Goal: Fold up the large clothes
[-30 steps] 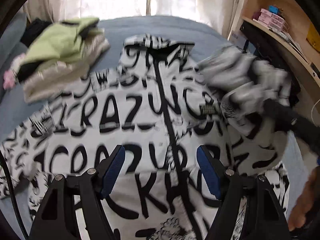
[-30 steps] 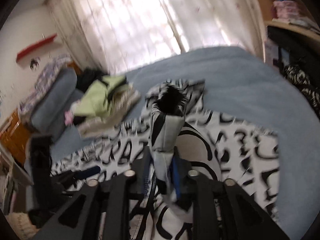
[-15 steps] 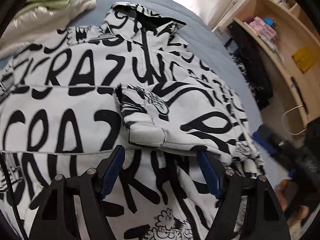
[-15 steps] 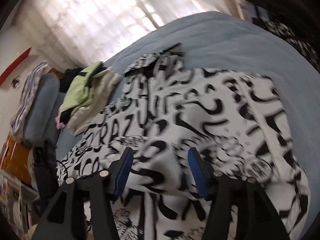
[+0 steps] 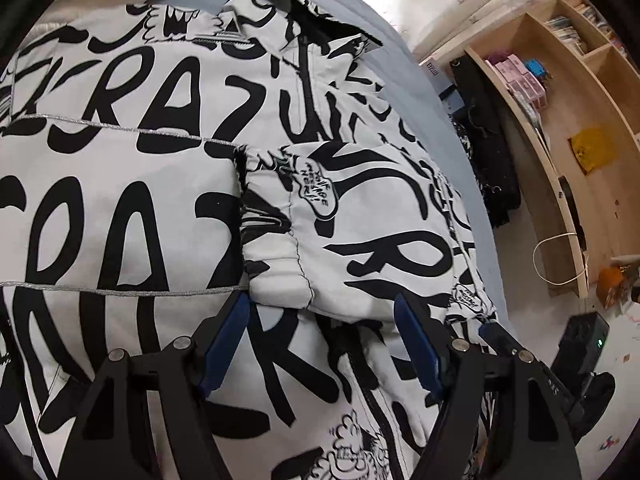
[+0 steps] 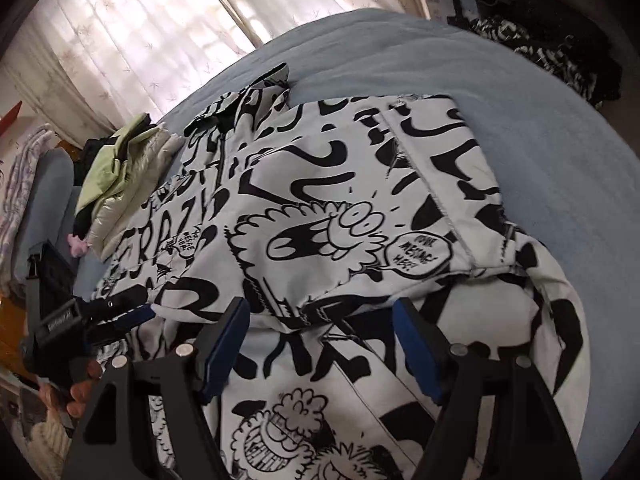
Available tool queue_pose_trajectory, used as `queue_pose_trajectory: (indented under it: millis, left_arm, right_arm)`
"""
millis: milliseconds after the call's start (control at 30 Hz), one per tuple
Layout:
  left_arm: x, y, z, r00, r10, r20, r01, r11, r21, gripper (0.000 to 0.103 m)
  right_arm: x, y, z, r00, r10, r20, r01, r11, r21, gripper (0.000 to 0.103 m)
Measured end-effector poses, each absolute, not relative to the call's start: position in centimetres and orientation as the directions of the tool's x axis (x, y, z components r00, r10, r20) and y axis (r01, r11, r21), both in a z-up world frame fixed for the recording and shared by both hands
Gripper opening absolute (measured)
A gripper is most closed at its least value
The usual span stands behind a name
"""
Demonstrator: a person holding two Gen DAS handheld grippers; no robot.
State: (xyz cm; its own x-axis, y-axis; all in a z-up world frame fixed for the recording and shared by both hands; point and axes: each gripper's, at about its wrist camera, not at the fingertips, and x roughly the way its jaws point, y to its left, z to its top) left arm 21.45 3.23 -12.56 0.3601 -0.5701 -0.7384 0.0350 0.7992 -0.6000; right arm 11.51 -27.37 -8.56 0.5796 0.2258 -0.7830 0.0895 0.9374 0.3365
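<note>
With the graffiti-print jacket spread flat on the blue bed and its sleeve folded across the chest, both the left gripper and right gripper, whose fingers have just been opening, hang with fingers apart and empty, so the hem is probably best pinched at both corners evenly.

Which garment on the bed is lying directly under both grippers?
The black-and-white lettered jacket, spread flat; the green and cream clothes sit piled apart near the pillow.

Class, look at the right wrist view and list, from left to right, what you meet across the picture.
The left gripper held in a hand → pile of pale green and cream folded clothes → black-and-white graffiti-print jacket → bare blue-grey bedcover.
</note>
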Motion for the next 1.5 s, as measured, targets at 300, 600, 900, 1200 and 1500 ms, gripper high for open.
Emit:
queue_pose_trajectory:
  millis: [300,600,900,1200,1500]
  left_arm:
    - [22.9,3.8,-13.9,0.371,-0.61,-0.7,0.002,0.754,-0.657,0.076]
    - [23.4,4.6,-15.0,0.367,-0.645,-0.67,-0.014,0.717,-0.697,0.078]
    - [25.3,2.1,-14.4,0.405,-0.512,-0.757,-0.007,0.827,-0.563,0.033]
    - [24.3,-1.9,-6.0,0.615,-0.275,-0.739,0.098,0.957,-0.275,0.013]
    - [23.1,-1.0,-6.0,0.677,-0.026,-0.736,0.044,0.999,0.006,0.01]
  right_arm:
    - [10.9,-27.0,-8.7,0.622,0.185,-0.761,0.09,0.948,0.304,0.074]
    - [11.5,-25.9,-10.5,0.555,0.188,-0.81,0.067,0.961,0.269,0.074]
    - [11.3,-24.5,-11.0,0.526,0.139,-0.839,0.026,0.983,0.18,0.074]
    - [10.9,-25.5,-10.2,0.556,0.147,-0.818,0.061,0.974,0.216,0.068]
    - [12.0,-30.9,-6.5,0.609,0.041,-0.792,0.141,0.977,0.159,0.068]
